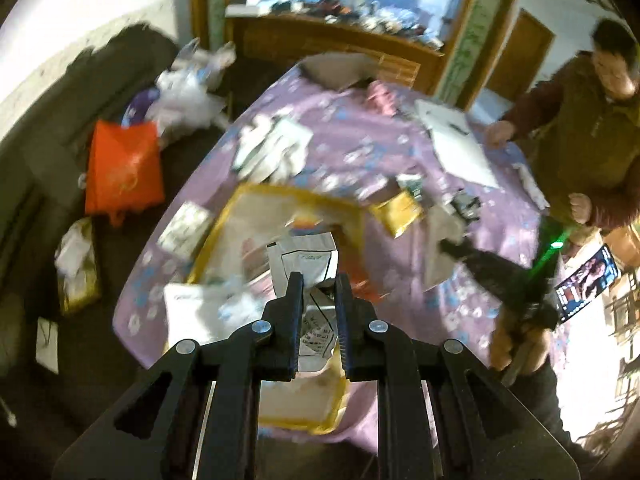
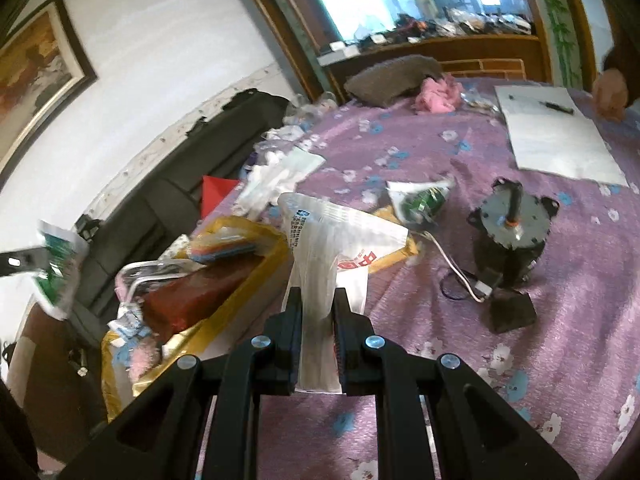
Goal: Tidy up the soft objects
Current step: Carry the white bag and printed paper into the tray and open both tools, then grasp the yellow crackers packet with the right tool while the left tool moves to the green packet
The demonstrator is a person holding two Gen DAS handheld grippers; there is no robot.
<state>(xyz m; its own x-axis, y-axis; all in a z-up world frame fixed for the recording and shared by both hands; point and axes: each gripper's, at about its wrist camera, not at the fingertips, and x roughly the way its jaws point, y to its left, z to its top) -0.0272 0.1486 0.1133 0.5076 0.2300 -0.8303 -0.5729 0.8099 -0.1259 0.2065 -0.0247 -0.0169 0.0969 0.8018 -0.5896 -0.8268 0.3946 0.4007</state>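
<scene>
My left gripper (image 1: 318, 280) is shut on a white printed pouch (image 1: 306, 258) and holds it high above the gold-rimmed open box (image 1: 240, 200) on the purple flowered table. My right gripper (image 2: 316, 296) is shut on a white plastic bag with red print (image 2: 340, 236), just right of the same gold box (image 2: 240, 276), which holds a red item and soft packets. The left gripper with its green-and-white pouch (image 2: 56, 264) shows at the far left of the right wrist view. A pink fluffy item (image 2: 436, 96) and a grey cushion (image 2: 392, 76) lie at the far edge.
A small motor with wires (image 2: 512, 228) stands right of my right gripper. A white sheet with a pen (image 2: 560, 136) lies by a seated person (image 1: 592, 128). An orange bag (image 1: 124, 168) and plastic bags sit on a dark sofa left of the table.
</scene>
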